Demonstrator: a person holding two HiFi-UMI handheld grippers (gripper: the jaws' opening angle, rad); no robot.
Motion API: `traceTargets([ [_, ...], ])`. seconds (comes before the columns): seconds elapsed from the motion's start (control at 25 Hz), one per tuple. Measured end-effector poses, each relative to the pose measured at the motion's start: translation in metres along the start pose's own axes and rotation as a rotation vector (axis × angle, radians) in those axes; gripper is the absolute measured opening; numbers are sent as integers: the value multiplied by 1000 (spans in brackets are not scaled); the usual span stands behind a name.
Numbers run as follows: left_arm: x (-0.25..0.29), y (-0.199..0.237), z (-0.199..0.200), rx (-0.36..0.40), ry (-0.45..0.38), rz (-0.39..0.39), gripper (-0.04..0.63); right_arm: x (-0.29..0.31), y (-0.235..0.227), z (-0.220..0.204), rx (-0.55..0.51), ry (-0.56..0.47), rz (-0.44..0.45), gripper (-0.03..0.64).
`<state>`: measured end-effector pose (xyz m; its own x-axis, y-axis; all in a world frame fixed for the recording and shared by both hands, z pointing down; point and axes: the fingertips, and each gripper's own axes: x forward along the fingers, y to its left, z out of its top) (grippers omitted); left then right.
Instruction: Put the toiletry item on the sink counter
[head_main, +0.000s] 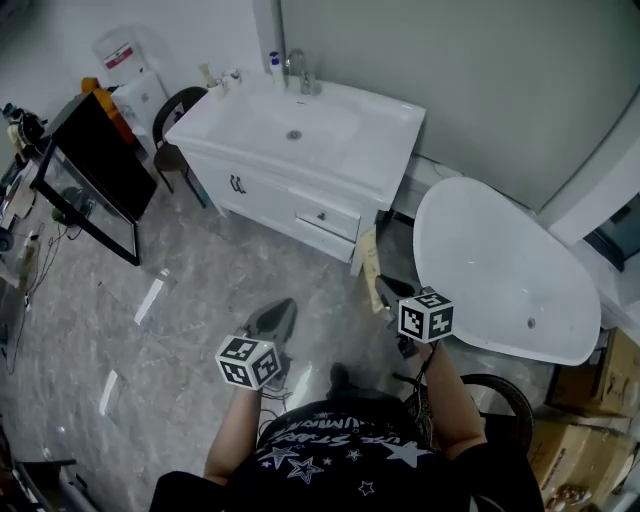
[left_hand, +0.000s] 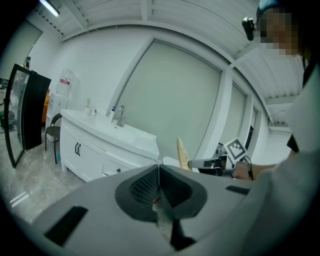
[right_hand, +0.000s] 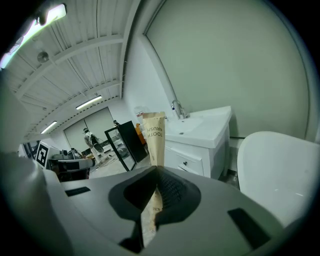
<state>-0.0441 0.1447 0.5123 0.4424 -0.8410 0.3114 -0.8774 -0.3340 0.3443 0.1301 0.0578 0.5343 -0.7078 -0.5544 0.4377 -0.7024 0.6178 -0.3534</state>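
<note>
1. right gripper (right_hand: 157, 168): jaws pressed together on the lower part of a beige toothbrush packet (right_hand: 154, 137), which stands up out of them with its print facing the camera.
2. left gripper (left_hand: 159, 165): jaws fully together, nothing between the pads. it sits off to the right gripper's left at about the same reach, both held out in front of the person's dark shirt (head_main: 340, 450).
3. grey floor (head_main: 200, 300) lies below and ahead of both grippers.
4. white sink counter (head_main: 395, 140) stands ahead, well apart from both grippers. the packet is not on it.
5. faucet (head_main: 300, 72) rises at the counter's far edge, with small bottles (head_main: 275, 66) just beside it.
6. white bathtub (head_main: 500, 270) lies near the right gripper, on its right.
7. black-framed panel (head_main: 100, 165) and dark chair (head_main: 172, 110) stand well apart, ahead and to the left of the left gripper.
</note>
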Motion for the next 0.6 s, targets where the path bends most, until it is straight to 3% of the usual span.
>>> traceTargets([
  [0.6, 53, 9, 21, 24, 18, 6, 20, 32, -43, 30, 8, 6, 26, 17],
])
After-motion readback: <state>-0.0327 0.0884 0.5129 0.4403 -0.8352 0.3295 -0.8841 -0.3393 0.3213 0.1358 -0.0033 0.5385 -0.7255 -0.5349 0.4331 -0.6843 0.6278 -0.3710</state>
